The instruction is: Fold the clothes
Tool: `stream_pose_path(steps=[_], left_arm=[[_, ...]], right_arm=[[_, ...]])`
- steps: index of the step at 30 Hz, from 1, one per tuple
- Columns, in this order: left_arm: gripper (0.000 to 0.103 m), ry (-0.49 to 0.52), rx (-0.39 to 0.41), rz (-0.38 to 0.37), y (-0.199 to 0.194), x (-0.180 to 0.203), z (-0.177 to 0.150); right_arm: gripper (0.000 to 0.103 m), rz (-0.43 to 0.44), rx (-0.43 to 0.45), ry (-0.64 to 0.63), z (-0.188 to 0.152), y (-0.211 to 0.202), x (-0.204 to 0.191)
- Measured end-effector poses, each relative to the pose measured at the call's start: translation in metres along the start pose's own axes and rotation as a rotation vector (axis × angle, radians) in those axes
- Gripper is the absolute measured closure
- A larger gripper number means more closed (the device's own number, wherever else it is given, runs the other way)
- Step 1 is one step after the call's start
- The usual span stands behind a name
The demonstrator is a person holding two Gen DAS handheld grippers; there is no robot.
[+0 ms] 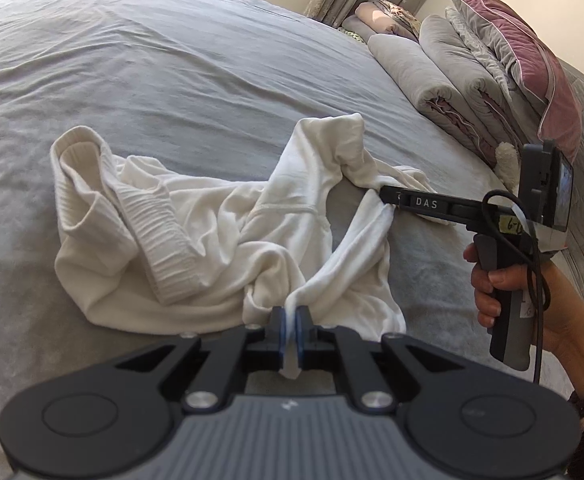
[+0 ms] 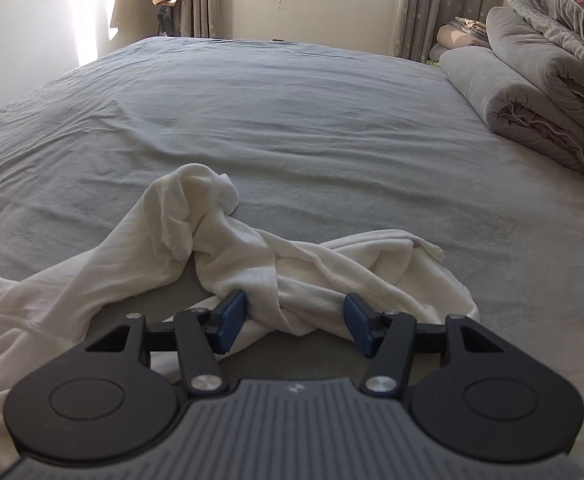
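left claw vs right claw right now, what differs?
Left claw is shut, pinching a thin fold of the white garment; right claw is open, its jaws straddling a thicker bunch without pressing it. Both have blue pads and work the same garment on the grey bed.

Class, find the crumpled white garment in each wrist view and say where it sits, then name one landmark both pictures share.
Left wrist view: the crumpled white garment sprawls across the picture's centre on the grey bed sheet.
Right wrist view: it lies at lower centre and left, bunched in front of the camera.
Shared landmark: the rolled grey quilts stacked at right.
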State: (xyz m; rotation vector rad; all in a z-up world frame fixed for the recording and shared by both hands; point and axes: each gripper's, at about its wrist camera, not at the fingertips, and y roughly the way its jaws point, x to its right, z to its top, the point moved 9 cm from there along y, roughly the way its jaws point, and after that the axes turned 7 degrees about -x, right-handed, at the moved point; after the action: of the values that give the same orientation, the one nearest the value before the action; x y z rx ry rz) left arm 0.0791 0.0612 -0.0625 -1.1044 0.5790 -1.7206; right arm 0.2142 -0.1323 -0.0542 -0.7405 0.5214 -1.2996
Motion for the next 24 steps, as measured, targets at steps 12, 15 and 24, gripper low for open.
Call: stream_pose_path(steps=[12, 15, 24], left_arm=[[0.097, -0.008, -0.001, 0.004, 0.0, -0.004, 0.0], [0.097, -0.006, -0.003, 0.008, 0.001, -0.004, 0.0], [0.097, -0.008, -0.006, 0.007, 0.003, -0.003, 0.002]], right_arm=[[0.092, -0.156, 0.169, -0.037, 0.039, -0.024, 0.024], [0.092, -0.163, 0.203, -0.044, 0.054, -0.029, 0.026], [0.044, -0.209, 0.188, -0.036, 0.057, -0.018, 0.035]])
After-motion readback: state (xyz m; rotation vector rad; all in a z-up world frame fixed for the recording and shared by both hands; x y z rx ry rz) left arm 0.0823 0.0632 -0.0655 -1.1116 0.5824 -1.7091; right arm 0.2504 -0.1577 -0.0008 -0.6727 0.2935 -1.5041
